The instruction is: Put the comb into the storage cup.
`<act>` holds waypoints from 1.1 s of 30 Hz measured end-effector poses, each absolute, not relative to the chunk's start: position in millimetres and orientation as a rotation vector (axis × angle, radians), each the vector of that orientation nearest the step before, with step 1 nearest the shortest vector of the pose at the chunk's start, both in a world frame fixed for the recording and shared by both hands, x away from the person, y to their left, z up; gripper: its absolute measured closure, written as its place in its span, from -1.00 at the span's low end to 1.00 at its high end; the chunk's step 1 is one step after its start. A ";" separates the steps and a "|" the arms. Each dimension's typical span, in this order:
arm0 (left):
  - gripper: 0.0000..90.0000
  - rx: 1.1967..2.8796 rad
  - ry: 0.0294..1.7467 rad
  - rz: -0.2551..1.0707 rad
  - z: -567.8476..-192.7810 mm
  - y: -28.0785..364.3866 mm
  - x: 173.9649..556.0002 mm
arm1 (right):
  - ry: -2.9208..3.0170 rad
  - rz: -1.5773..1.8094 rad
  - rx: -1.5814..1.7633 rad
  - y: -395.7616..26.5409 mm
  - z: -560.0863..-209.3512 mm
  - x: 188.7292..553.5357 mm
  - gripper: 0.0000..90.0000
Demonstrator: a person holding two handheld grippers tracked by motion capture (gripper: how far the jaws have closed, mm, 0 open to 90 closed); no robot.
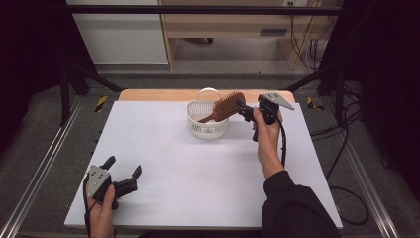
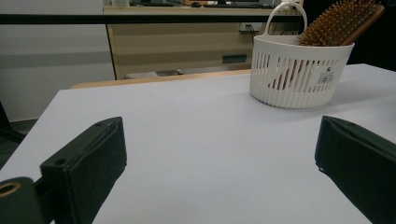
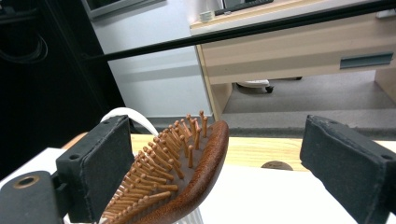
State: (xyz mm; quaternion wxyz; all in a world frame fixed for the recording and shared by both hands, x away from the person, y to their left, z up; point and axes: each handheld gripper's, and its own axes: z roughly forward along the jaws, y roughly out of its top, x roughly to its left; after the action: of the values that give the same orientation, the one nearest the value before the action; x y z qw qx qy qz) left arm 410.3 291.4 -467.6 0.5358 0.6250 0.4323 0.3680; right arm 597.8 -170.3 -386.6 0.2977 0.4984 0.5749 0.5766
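Hairbrush (image 1: 229, 105) is sitting tilted in the white basket (image 1: 208, 126) at the far middle of the white surface (image 1: 198, 168), with its handle down inside and its bristly brown head sticking up over the right side of the rim. Right tool (image 1: 243, 110) is hanging just beside that head, and its jaws are standing wide apart with the head between them, one jaw close by the bristles and the other well clear. Left tool (image 1: 123, 167) is waiting at the near left of the surface, its jaws spread apart and holding nothing.
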 end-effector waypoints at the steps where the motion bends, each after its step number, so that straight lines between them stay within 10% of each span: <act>1: -0.95 1.489 1.025 0.878 -467.3 291.0 410.3 | 1.531 1.519 1.312 -170.0 -386.5 597.4 -0.82; 33: -0.96 1.496 1.012 0.872 -466.5 291.0 410.2 | 1.495 1.516 1.194 -186.1 -366.8 573.7 -0.90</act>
State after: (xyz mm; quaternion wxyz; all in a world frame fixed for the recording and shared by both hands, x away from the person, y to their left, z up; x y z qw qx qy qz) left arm 410.2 291.0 -466.5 0.5379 0.6288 0.4252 0.3667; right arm 573.7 -186.1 -366.8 0.3432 0.4595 0.5752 0.5833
